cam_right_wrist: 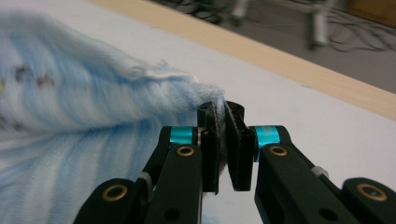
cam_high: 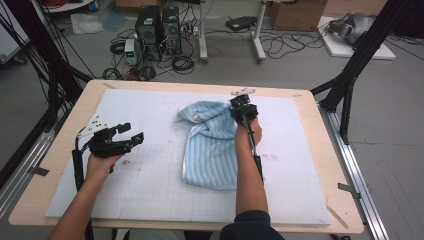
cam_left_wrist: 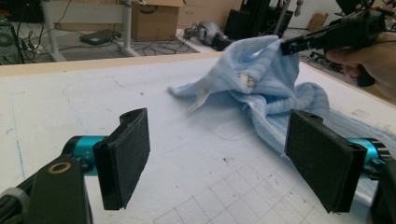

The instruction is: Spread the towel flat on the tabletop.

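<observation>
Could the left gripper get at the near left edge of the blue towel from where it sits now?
Probably yes. The left gripper hangs open over bare white mat, nothing lying between it and the blue towel. The right gripper pinches the towel's far corner, away from that edge.

Place: a robotics or recording lab, not a home.
Counter [cam_high: 320,150]: a plain wooden top covered with a white gridded mat [cam_high: 150,185], standing inside a black metal frame [cam_high: 350,80].
Behind the counter: two black computer towers [cam_high: 159,27] on the grey floor, with many loose cables [cam_high: 175,62] around them.
Right of the towers: the white legs of a desk [cam_high: 257,35], and further right a cardboard box [cam_high: 297,14].
Floor: bare grey, like a workshop.
</observation>
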A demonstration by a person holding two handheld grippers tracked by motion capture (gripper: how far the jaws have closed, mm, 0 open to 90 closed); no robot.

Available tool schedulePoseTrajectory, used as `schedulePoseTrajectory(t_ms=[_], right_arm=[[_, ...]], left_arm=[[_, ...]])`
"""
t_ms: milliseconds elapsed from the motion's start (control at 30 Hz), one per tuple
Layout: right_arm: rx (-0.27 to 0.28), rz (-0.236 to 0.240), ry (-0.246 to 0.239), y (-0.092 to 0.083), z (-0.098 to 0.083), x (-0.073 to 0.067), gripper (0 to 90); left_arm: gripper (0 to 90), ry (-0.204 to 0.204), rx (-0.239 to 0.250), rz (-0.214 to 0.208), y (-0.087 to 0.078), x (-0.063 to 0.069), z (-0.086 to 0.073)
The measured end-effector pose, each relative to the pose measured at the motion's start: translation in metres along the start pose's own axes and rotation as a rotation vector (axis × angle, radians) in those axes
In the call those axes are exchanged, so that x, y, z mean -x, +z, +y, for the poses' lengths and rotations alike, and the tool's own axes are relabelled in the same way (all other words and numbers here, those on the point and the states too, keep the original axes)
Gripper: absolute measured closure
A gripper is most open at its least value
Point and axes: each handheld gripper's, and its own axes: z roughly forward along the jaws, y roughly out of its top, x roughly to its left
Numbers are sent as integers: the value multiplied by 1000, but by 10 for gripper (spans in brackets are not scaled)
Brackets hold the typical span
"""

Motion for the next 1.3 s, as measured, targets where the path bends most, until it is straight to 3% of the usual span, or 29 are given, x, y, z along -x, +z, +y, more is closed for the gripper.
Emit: schedulePoseTrajectory(t_ms=[100,167,233,367,500,667,733,767,967,1033,1200,1300], right_arm=[[-8,-87,56,-7,-4,17,829],[-56,-110,71,-7,-9,26,771],[-65,-111,97,-7,-14,32,691],[4,-6,154,-16,-25,41,535],[51,82,107,-36,-37,44,472],[29,159,59,-61,-70,46,415],[35,187,58,-68,-84,47,409],[21,211,51,-76,-100,48,402],[2,241,-13,-88,-128,46,409],[1,257,-6,-93,-138,47,409],[28,304,34,-101,-145,55,464],[22,328,11,-99,-148,54,521]], left_arm=[[228,3,-4,-5,1,0,0],[230,0,-10,-7,2,0,-1],[236,2,-16,-13,3,1,-1],[290,8,-34,-43,5,3,-2],[357,22,-68,-83,11,7,-5],[386,33,-79,-100,18,15,-10],[385,36,-95,-105,21,18,-12],[378,35,-98,-114,23,21,-12],[324,45,-90,-115,35,37,-11],[325,36,-87,-127,41,41,-12],[323,50,-117,-158,71,56,-9],[321,62,-173,-146,94,63,-9]])
